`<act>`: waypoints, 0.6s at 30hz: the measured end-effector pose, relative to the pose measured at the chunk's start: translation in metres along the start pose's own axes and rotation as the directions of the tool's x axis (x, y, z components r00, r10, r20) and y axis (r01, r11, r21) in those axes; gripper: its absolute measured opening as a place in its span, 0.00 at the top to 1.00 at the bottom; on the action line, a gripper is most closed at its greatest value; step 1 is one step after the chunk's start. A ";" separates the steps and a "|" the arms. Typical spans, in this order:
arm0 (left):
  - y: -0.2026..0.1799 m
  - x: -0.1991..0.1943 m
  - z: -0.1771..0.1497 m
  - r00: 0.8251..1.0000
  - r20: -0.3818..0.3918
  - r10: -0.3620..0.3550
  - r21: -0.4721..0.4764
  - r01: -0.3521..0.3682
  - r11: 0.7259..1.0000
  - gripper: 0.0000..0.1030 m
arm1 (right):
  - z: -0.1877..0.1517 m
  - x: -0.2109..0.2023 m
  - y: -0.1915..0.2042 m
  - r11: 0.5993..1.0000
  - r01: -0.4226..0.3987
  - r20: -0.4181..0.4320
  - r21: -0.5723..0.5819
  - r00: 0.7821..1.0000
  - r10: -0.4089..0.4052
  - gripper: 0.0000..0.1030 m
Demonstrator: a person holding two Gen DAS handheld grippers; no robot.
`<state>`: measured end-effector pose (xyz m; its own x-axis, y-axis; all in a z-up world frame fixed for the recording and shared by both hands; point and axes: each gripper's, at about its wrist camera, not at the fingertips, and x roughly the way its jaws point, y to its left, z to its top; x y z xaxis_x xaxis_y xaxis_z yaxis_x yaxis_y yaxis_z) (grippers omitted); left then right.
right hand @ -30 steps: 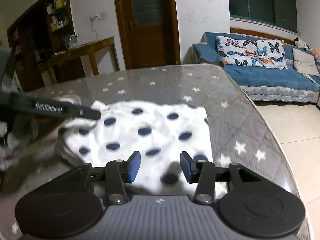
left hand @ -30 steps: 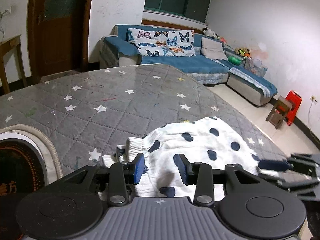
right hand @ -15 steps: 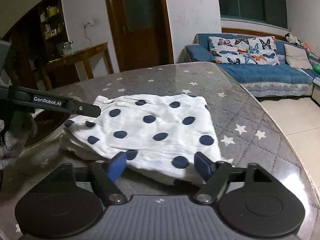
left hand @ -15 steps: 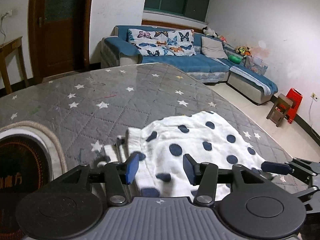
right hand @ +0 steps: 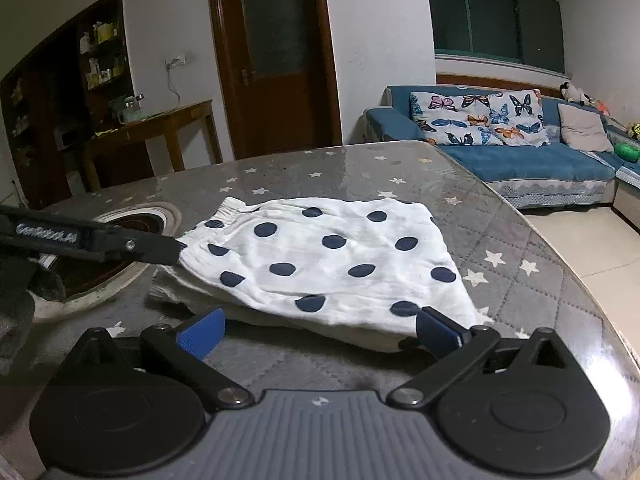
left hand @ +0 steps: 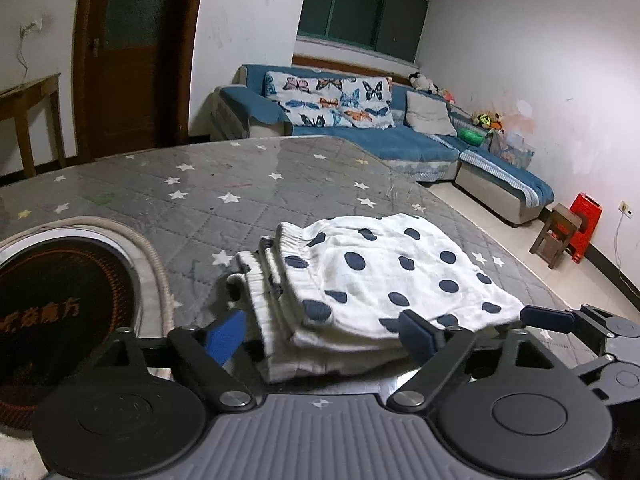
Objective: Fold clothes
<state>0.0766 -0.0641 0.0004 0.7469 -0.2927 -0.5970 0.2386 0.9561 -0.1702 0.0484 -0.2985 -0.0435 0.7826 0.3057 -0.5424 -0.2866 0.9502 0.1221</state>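
A folded white garment with navy dots [left hand: 380, 276] [right hand: 320, 256] lies flat on the grey star-patterned table [left hand: 180, 200] [right hand: 520, 280]. My left gripper [left hand: 320, 336] sits at the garment's near waistband corner. Its jaws are opening and the blue pads stand clear of the cloth on both sides. My right gripper [right hand: 320, 334] faces the garment's near edge. Its jaws are opening wide too, with nothing pressed between them. One of the left gripper's fingers [right hand: 100, 240] reaches in from the left in the right wrist view. One of the right gripper's fingers [left hand: 546, 319] shows at the garment's right corner.
A round dark cooktop with a pale rim [left hand: 60, 300] [right hand: 120, 248] is set in the table left of the garment. The table's curved edge [right hand: 560, 240] drops to a tiled floor. A blue sofa [left hand: 400, 140], a small stool [left hand: 560, 236] and a wooden side table [right hand: 160, 128] stand beyond.
Both grippers have opened from a narrow gap to wide and drawn back from the garment. The cloth now lies folded and free on the table.
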 end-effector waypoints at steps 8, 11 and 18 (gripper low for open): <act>0.000 -0.030 -0.017 0.998 0.057 -0.014 0.007 0.013 1.000 0.00 | -0.007 -0.012 0.009 0.997 0.055 0.030 0.063 0.998 -0.057 0.00; 0.001 -0.036 -0.023 0.998 0.060 -0.023 0.001 0.023 1.000 0.00 | -0.010 -0.016 0.014 0.995 0.060 0.037 0.082 0.997 -0.063 0.00; 0.000 -0.049 -0.036 0.997 0.078 -0.015 0.002 0.015 1.000 0.00 | -0.016 -0.024 0.023 0.992 0.063 0.063 0.110 0.996 -0.070 0.00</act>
<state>0.0176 -0.0486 0.0018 0.7894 -0.3078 -0.5312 0.2514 0.9514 -0.1777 0.0143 -0.2845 -0.0406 0.8341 0.2413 -0.4960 -0.1741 0.9684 0.1785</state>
